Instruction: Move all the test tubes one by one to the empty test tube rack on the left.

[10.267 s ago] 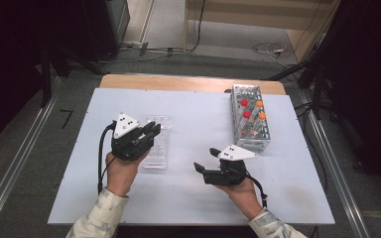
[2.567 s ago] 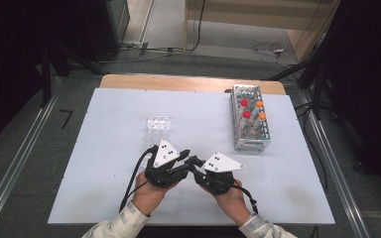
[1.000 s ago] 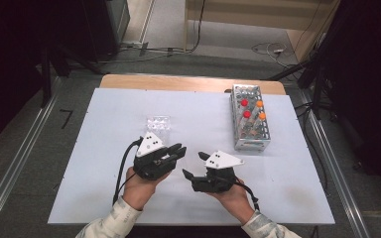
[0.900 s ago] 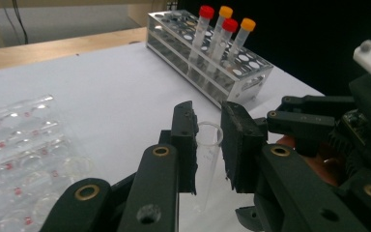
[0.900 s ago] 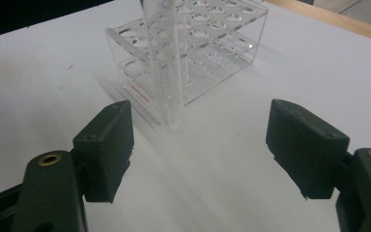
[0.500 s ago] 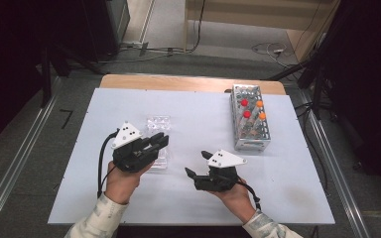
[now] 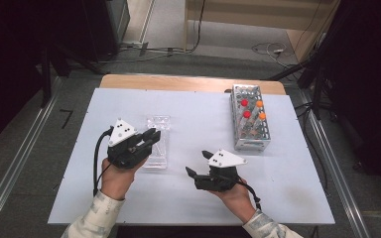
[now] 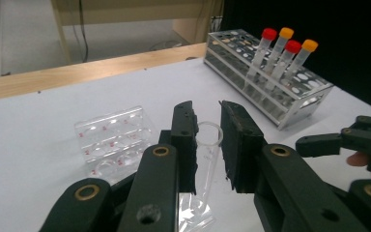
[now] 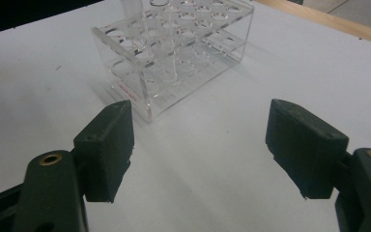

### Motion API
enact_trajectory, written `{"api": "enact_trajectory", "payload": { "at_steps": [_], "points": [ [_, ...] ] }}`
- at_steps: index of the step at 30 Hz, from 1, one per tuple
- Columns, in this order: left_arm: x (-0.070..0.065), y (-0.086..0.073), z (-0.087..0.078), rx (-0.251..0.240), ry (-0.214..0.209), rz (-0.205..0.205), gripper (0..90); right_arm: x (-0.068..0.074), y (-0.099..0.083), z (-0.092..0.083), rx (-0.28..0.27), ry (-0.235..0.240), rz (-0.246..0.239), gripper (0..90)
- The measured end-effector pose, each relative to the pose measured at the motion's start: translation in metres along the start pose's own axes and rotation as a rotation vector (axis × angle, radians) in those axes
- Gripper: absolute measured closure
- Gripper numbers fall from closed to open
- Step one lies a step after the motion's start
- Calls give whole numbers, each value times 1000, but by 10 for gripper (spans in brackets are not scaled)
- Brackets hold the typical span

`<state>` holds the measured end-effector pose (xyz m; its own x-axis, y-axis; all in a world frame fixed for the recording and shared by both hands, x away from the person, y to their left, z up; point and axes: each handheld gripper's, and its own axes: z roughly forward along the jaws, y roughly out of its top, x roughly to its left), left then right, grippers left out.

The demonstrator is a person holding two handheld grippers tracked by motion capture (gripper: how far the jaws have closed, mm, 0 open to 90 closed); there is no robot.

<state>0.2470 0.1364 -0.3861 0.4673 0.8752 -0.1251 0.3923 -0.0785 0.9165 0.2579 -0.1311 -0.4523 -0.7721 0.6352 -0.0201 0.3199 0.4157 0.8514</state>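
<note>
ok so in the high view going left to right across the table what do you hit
left gripper, shut on a clear open tube → clear rack just past it → right gripper, jaws open → metal rack with red- and orange-capped tubes

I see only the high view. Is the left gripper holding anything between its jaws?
Observer: Yes. In the left gripper view, the left gripper is shut on a clear tube.
Operator: Has this tube a cap?
Observer: No. Its open rim stands between the two pads, with no cap on it.
Operator: And the right gripper, is it empty?
Observer: Yes. The right gripper is open with nothing between its jaws, and it faces the clear rack.
</note>
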Motion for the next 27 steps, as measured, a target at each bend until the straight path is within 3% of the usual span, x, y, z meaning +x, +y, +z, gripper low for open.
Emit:
{"api": "enact_trajectory", "payload": {
  "at_steps": [10,19,27],
  "points": [
    [-4,-9,11,36,31,34,767,-1,0,-1,0,-3,0,243],
    [-16,-20,21,79,63,103,766,-1,0,-2,-4,-3,5,245],
    [-20,-27,26,113,86,120,764,-2,-1,-3,-3,-9,3,245]
  ]
}}
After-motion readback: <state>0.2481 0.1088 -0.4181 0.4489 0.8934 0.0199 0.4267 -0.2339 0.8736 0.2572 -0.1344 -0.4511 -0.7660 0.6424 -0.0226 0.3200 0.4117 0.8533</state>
